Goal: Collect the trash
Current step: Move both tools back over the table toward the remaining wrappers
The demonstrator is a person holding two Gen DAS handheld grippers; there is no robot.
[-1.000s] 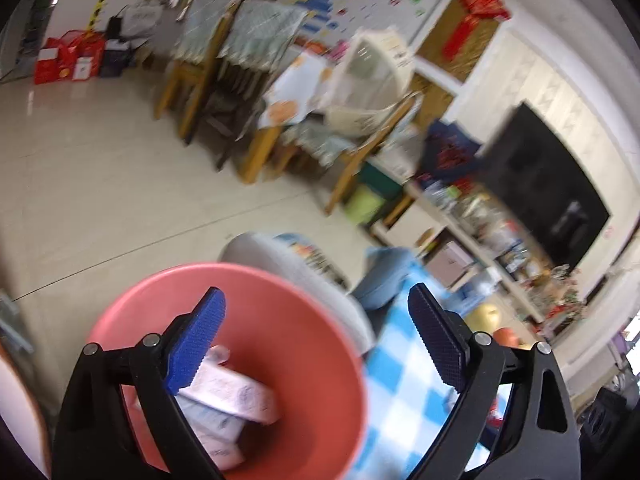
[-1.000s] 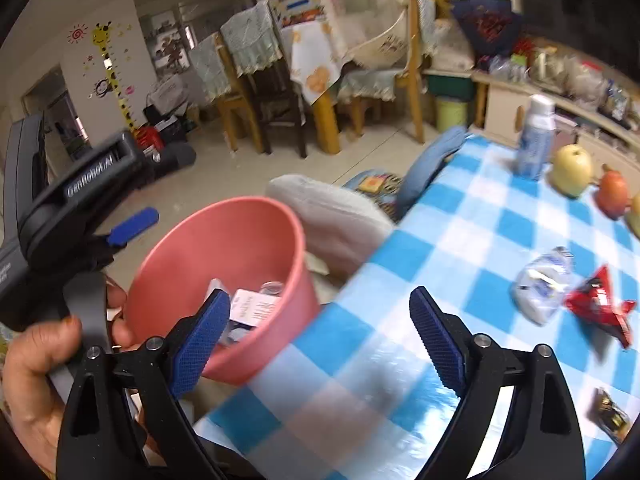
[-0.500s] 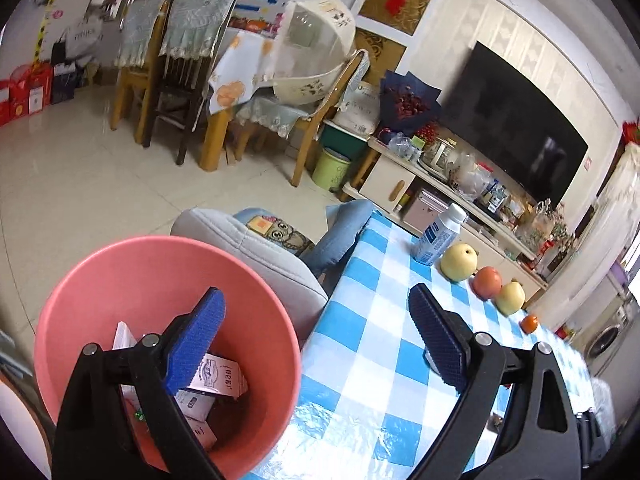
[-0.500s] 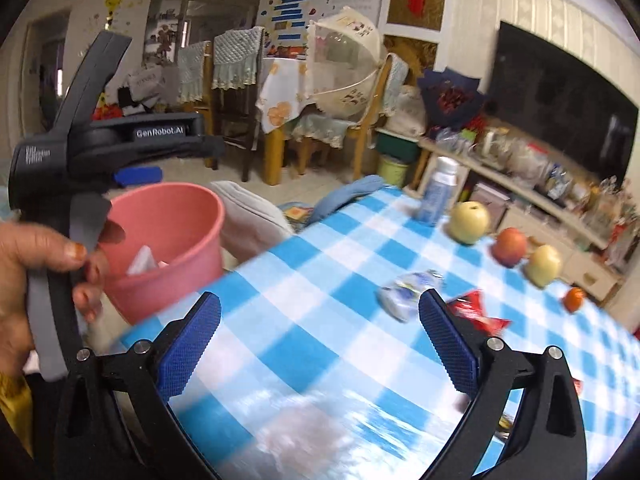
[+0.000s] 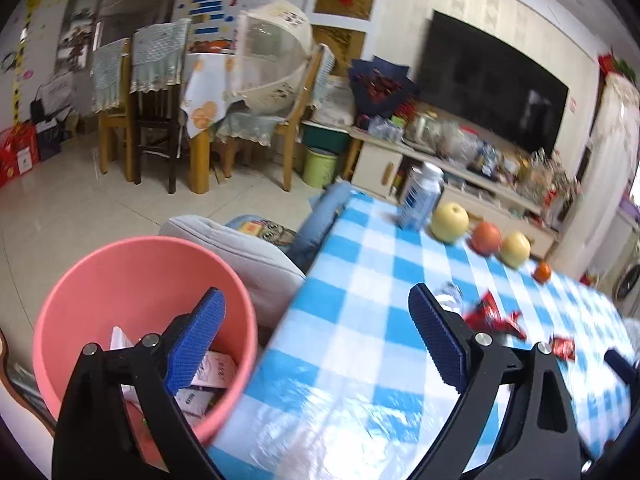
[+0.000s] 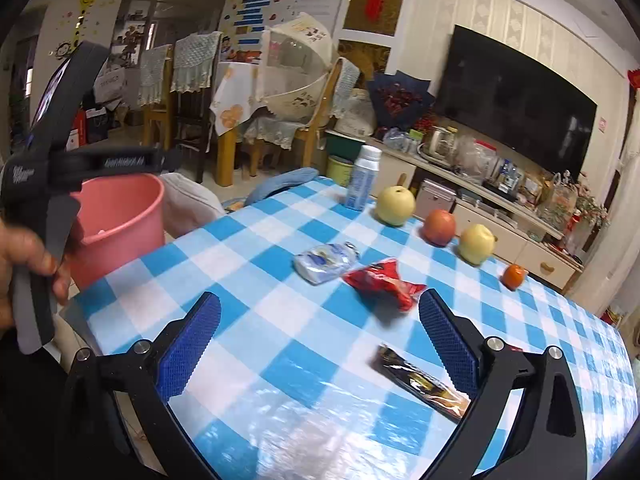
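Right gripper (image 6: 318, 344): jaws spread wide and empty, poised over the near end of the checked table (image 6: 280, 344).
Black wrapper (image 6: 422, 384): lies flat on the cloth at 4 o'clock in the right view, just inside the right-hand finger (image 6: 448, 340).
Red wrapper (image 6: 382, 282): crumpled at mid-table, dead ahead at 12 o'clock between the fingers.
Clear bag (image 6: 326, 262): rests just beside the red wrapper, at its 10 o'clock.
Left gripper (image 5: 316, 338): jaws wide apart, nothing between them; one blue pad (image 5: 196, 338) hangs over the bin, the other over the cloth.
Hand (image 6: 24, 268): grips the left tool's handle at 9 o'clock in the right view.
Bin (image 5: 100, 280): pink, standing off the table's left edge, with white and pink cartons (image 5: 208, 376) inside.
Small red wrapper (image 5: 562, 348): blurred, on the cloth at 3 o'clock in the left view.
Fruit: yellow apple (image 6: 395, 205), red apple (image 6: 439, 227), second yellow apple (image 6: 476, 243) and orange (image 6: 514, 276) in a row along the far edge.
Bottle (image 6: 362, 184): upright at the row's left end, 11 o'clock.
Background: chairs (image 6: 180, 92), a TV (image 6: 516, 100) on the wall.
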